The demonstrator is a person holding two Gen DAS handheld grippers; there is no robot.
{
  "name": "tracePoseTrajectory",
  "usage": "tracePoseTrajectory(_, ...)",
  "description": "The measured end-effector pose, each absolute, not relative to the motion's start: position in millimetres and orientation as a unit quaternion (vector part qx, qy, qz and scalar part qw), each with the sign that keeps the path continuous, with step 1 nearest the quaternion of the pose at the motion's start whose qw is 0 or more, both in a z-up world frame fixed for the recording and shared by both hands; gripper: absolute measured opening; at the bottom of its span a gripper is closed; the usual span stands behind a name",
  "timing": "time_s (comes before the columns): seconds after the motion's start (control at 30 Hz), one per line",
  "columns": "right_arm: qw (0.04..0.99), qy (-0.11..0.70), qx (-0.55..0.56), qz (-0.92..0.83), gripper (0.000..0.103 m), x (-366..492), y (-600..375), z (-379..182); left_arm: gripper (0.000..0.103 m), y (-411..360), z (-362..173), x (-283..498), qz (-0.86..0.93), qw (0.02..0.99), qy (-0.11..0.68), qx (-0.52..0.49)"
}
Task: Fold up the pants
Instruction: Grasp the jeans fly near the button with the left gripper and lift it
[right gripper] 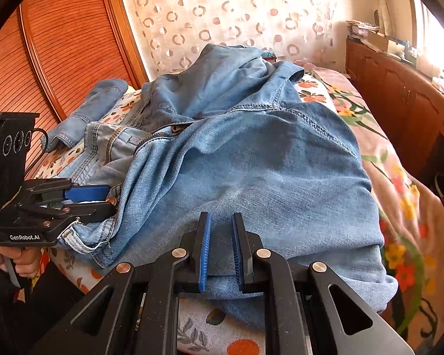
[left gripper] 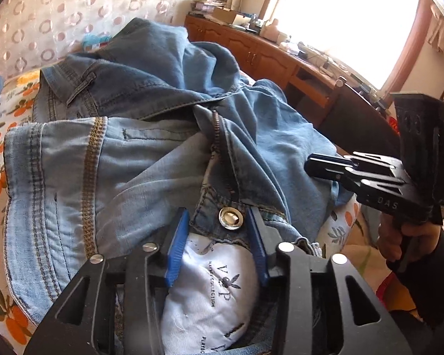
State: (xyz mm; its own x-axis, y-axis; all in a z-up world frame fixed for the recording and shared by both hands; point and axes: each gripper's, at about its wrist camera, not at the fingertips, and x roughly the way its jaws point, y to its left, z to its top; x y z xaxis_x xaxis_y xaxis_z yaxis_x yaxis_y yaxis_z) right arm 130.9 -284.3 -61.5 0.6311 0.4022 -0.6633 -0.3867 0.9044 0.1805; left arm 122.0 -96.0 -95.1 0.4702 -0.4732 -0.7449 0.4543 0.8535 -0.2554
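Crumpled light-blue denim pants (left gripper: 133, 162) (right gripper: 251, 162) lie in a heap on a bed. In the left wrist view my left gripper (left gripper: 217, 211) straddles the open waistband. The metal button (left gripper: 230, 218) and the white pocket lining (left gripper: 210, 281) sit between the blue pads, which press on the fabric from both sides. From the right wrist view my left gripper (right gripper: 109, 198) bites the waistband at the heap's left. My right gripper (right gripper: 222, 216) stands nearly closed on a fold of denim at the near edge. It also shows at the right of the left wrist view (left gripper: 309, 165), tips on the cloth.
The bed has a floral orange-print sheet (left gripper: 14, 94) (right gripper: 399, 207). A separate denim piece (right gripper: 100, 94) lies at the far left. A slatted wooden wardrobe (right gripper: 59, 44) stands to the left, and a cluttered wooden cabinet (left gripper: 251, 50) (right gripper: 399, 94) runs along the right under a bright window.
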Motion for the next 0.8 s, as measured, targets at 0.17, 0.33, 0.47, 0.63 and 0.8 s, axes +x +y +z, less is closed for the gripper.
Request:
tracePoseTrajectory(0.17, 0.903, 0.370, 0.012, 0.217, 0.014, 131.8, -284.0, -62.3, 0.025, -98.6, -86.9, 116.4, -0.281, 0.861, 0.424, -0.011)
tracePoseTrajectory(0.33, 0.903, 0.372, 0.013, 0.216, 0.014, 131.7, -284.3, -64.6, 0.021, -90.9, -72.1, 110.5, -0.274, 0.876, 0.396, -0.007)
tracePoseTrajectory(0.47, 0.903, 0.372, 0.014, 0.215, 0.014, 131.6, -284.5, -65.5, 0.019, -74.5, -57.0, 114.3, -0.257, 0.890, 0.377, -0.006)
tracePoseTrajectory(0.63, 0.904, 0.370, 0.013, 0.213, 0.014, 133.9, -283.0, -63.5, 0.018, -37.3, -34.7, 131.5, -0.216, 0.909, 0.356, -0.007)
tracePoseTrajectory(0.8, 0.907, 0.363, 0.010, 0.215, 0.014, 139.0, -280.0, -58.3, 0.018, -18.9, -23.0, 160.4, -0.186, 0.919, 0.347, 0.019)
